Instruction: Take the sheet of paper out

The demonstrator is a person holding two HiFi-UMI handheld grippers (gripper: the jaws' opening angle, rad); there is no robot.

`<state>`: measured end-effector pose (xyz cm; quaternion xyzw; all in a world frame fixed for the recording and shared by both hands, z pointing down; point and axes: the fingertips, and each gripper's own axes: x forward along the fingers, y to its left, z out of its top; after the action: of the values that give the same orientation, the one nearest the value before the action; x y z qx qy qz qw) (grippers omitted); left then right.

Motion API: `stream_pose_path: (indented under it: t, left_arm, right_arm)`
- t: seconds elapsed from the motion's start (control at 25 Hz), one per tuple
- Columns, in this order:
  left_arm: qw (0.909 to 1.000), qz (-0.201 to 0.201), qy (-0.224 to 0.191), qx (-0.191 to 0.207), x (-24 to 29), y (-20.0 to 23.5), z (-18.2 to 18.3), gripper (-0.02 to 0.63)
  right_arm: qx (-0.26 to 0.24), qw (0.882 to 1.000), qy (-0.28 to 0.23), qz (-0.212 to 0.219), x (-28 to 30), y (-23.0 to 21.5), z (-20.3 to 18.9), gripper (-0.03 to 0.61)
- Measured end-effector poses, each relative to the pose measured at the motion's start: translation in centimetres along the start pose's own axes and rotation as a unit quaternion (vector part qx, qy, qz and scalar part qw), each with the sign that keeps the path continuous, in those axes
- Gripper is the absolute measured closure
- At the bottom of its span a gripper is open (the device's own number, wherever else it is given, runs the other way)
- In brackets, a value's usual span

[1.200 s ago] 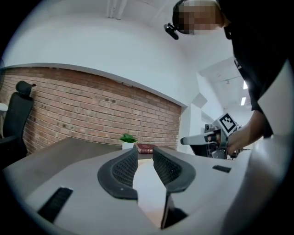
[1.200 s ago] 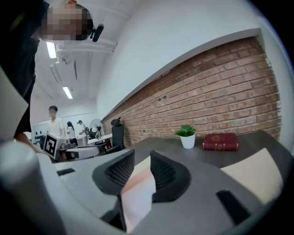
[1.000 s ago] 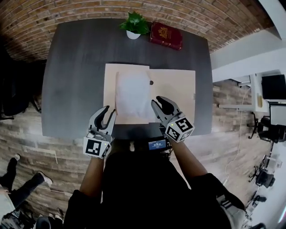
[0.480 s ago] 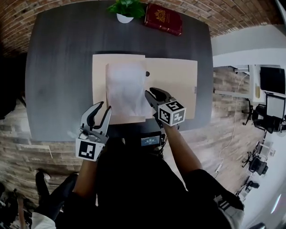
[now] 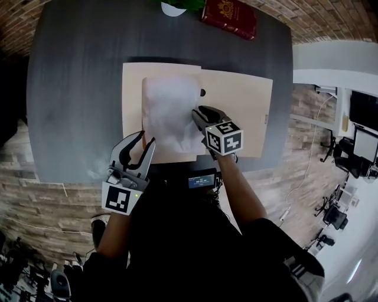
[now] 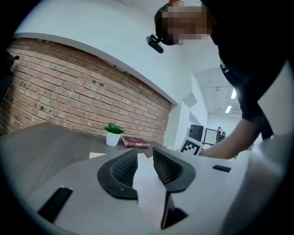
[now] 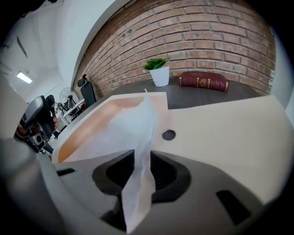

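Note:
A white sheet of paper (image 5: 168, 112) lies on the left half of an open tan folder (image 5: 239, 115) on the dark table (image 5: 77, 88). My right gripper (image 5: 201, 112) is shut on the sheet's right edge, and the paper (image 7: 138, 121) rises crumpled from between its jaws (image 7: 141, 156). My left gripper (image 5: 146, 138) is at the sheet's near left corner. In the left gripper view a strip of the paper (image 6: 148, 183) runs between its nearly closed jaws (image 6: 144, 153). The sheet bulges up between the two grippers.
A small potted plant (image 5: 173, 7) and a red book (image 5: 229, 13) stand at the table's far edge. The folder's right flap carries a dark round fastener (image 5: 202, 92). A small device with a lit screen (image 5: 201, 180) sits at the person's waist, at the table's near edge.
The right gripper went from open beside the sheet's near right corner to shut on its right edge, further up. The sheet now bulges. The left gripper stayed at the near left corner.

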<state>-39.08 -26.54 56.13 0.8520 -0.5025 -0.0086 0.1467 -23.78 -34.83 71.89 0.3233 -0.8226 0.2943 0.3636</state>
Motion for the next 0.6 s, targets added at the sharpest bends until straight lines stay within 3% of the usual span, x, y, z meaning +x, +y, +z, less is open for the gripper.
stream_pose_path:
  t: [0.32,0.48,0.6]
  left_arm:
    - [1.0000,0.003,-0.001,0.000,0.1,0.4,0.2,0.525]
    - [0.9999,0.008,-0.007,0.002,-0.1,0.6,0.5,0.525]
    - [0.9999,0.009,-0.007,0.003,-0.3,0.4,0.5,0.526]
  right_arm:
    - [-0.071,0.997,0.032,-0.025,0.9,0.3,-0.5,0.474]
    - [-0.080,0.996,0.033,-0.034,0.8,-0.5,-0.5,0.556]
    - [-0.073,0.996,0.031,-0.029,0.7,-0.7,-0.5,0.571]
